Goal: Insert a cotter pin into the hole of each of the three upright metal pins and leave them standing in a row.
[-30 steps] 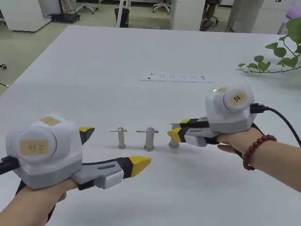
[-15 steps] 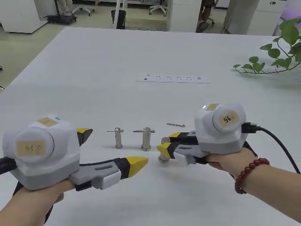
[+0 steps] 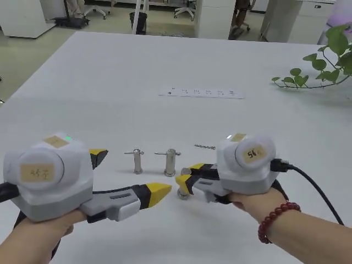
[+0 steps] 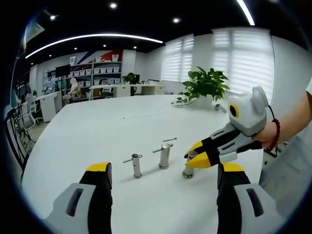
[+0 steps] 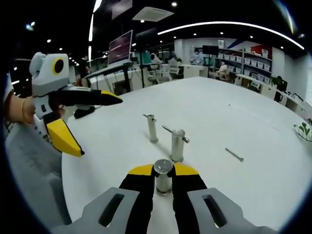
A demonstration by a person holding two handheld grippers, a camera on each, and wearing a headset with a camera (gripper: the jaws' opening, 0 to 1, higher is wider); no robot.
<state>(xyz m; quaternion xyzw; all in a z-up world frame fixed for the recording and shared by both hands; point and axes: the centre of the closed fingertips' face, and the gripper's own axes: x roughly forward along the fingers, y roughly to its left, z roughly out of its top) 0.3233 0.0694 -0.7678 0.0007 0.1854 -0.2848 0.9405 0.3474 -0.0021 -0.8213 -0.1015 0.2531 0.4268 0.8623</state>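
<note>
right claw [image 3: 185,183] clamped on bare third pin [image 5: 163,176] | left claw [image 5: 95,126] agape | best: hold pin upright, hole toward loose cotter pin [image 3: 205,146]

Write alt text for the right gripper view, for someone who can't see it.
The right gripper clamps an upright metal pin in its yellow-tipped jaws on a table. Beyond it stand two pins, each with a cotter pin through it, and a loose cotter pin lies to the right. The left gripper, jaws open, shows at upper left.

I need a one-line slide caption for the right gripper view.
Right claw shut on one metal pin; two cottered pins stand beyond it.
</note>
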